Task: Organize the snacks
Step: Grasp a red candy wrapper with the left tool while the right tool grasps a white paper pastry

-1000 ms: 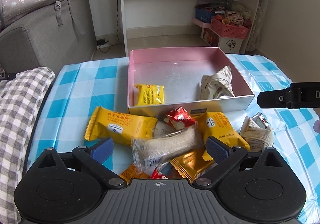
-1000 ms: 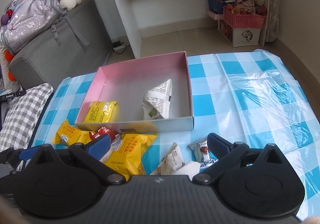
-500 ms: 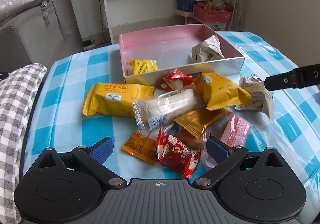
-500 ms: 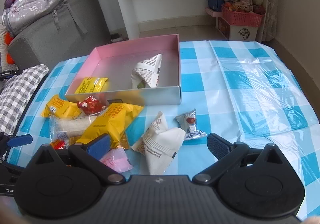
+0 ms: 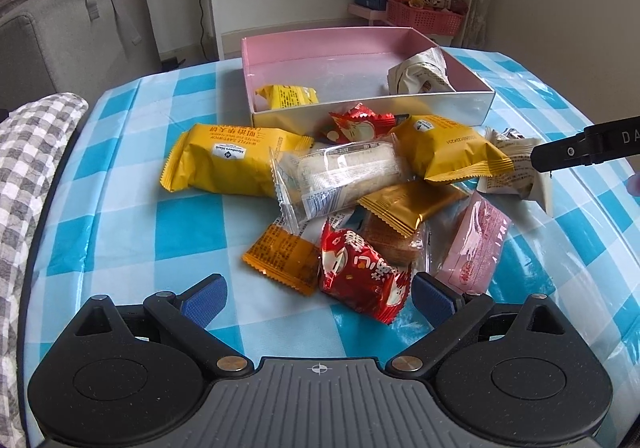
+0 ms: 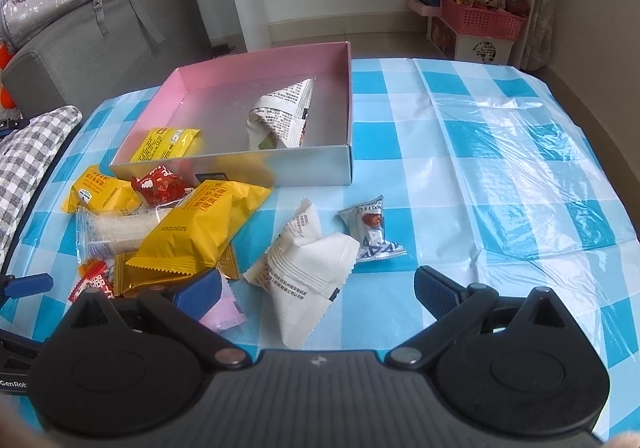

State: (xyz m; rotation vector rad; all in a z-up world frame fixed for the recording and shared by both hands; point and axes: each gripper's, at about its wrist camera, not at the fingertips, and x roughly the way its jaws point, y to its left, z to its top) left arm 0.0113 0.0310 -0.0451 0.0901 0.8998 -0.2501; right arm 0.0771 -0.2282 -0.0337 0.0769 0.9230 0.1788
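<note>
Broadly, the counter (image 6: 500,175) wears a blue and white checked cloth and carries everything else. On it stands a shallow box (image 5: 360,115), pink on its inner walls and silvery outside, which holds a small yellow packet (image 5: 289,97) near its front left corner and a white printed pouch (image 6: 282,115) toward its right side. Just in front of the box lies a heap of snacks: a long yellow packet (image 5: 222,159) on the left, a clear-wrapped bar (image 5: 340,173) leaning across the middle, a second yellow packet (image 5: 448,145) on the right, a gold packet (image 5: 408,203) under it, a pink packet (image 5: 474,244), a red packet (image 5: 360,272) nearest the camera, and a small orange packet (image 5: 282,258) beside it. Apart from the heap, a white pouch (image 6: 308,268) and a small silver sweet (image 6: 372,228) lie side by side. The left gripper (image 5: 318,298) hangs spread wide and empty, with the red packet between its fingers. The right gripper (image 6: 316,290) is likewise spread wide and empty, above the white pouch.
</note>
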